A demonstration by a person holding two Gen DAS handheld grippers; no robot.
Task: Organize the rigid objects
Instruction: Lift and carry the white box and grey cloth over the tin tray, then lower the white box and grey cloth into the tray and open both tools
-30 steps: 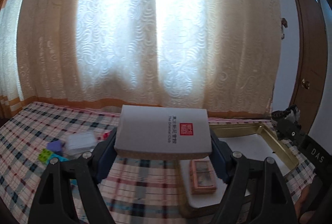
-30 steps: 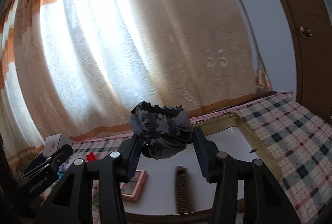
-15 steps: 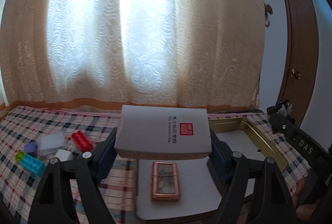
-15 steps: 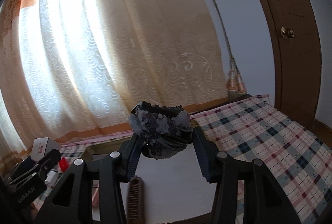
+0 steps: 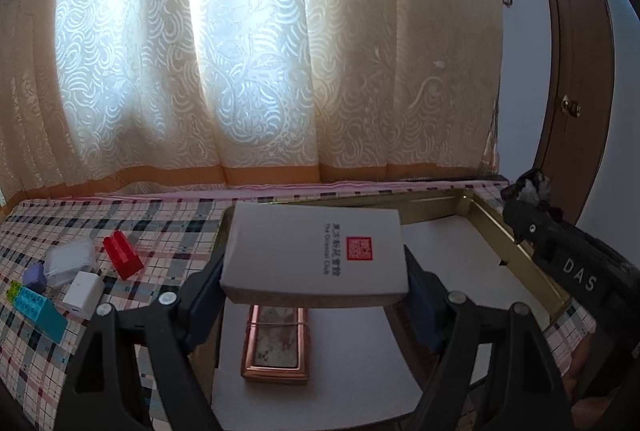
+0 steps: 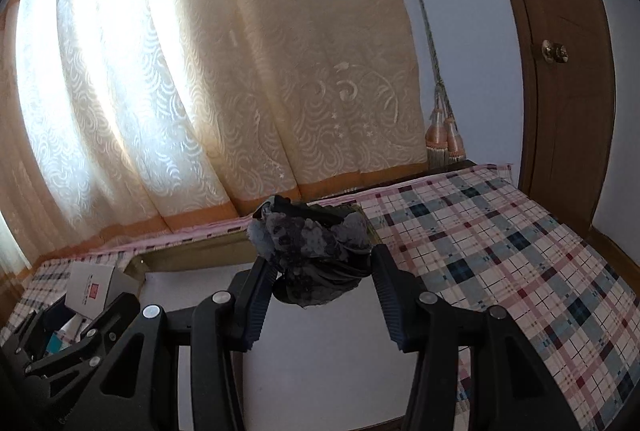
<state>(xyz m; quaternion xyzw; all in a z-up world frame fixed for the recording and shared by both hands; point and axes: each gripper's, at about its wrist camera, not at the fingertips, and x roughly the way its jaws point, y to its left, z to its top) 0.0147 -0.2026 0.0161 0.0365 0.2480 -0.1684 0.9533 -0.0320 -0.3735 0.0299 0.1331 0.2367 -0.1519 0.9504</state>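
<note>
Two things are up in the air, one in each set of tongs. The left tongs (image 5: 314, 273) squeeze a white box (image 5: 316, 251) by its two sides and hold it flat over the tray (image 5: 516, 231). The right tongs (image 6: 320, 271) pinch a dark lumpy thing (image 6: 312, 255) over the same tray; what it is, I cannot tell. A small copper box (image 5: 276, 347) already lies in the tray, right under the white box. So this looks like the putting-in step. Next, the white box should go down on a bare white spot beside the copper box, then the left tongs open. Toy bricks (image 5: 122, 255) wait on the checked tabletop (image 5: 168, 231).
</note>
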